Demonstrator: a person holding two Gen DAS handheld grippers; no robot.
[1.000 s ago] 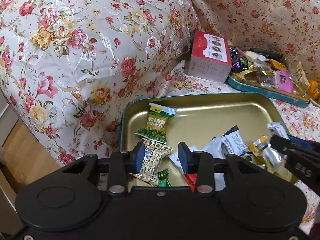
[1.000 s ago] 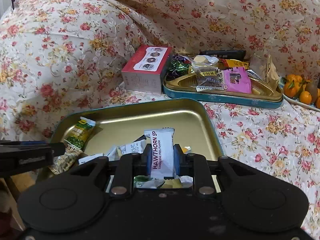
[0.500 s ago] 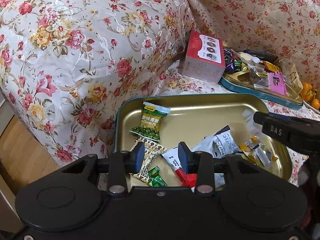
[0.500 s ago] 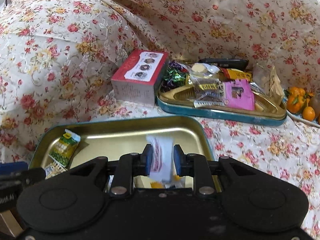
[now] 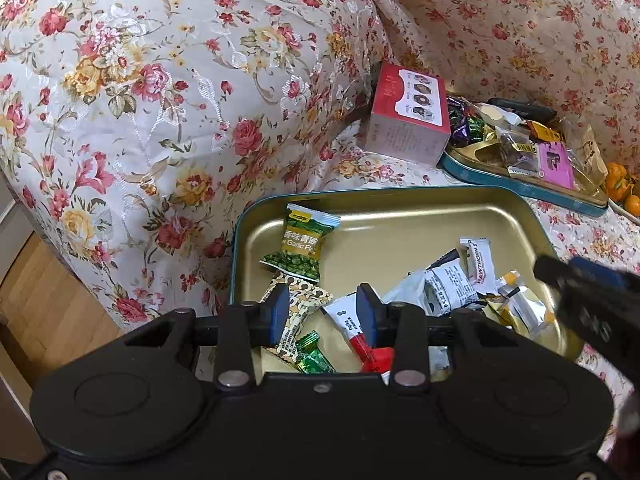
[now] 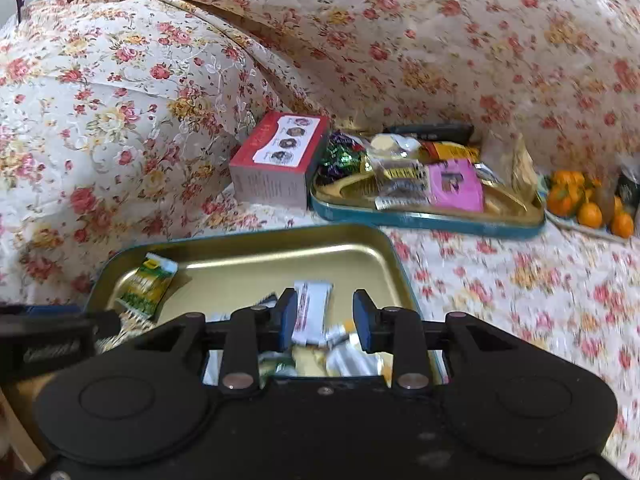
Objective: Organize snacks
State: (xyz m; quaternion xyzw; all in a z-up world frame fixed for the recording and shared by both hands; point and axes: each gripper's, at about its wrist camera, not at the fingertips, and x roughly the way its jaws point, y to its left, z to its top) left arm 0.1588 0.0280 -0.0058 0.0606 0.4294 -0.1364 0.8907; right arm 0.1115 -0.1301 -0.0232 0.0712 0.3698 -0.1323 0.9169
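Your left gripper hung open and empty over the near end of the gold-lined, teal-rimmed metal tray on the floral-covered sofa. Your right gripper was also open, its blue pads apart with nothing between them; the white sachet printed "HAWTHORN S…" lay loose in the tray on top of the heap of small wrapped snacks, beside a white-and-black packet and a silver-and-yellow packet. At the tray's left end lay the green packet of peas, marked with Chinese characters and "Garlic Fl…", overlapping a brown-patterned packet. Near your left pads sat a green foil candy and a white-and-red sachet whose small print I could not read. Further back, a red cardboard box with pictures of pastries on its white label stood just beside a second teal tray piled with sweets, among them a pink packet. Oranges lay at the far right.
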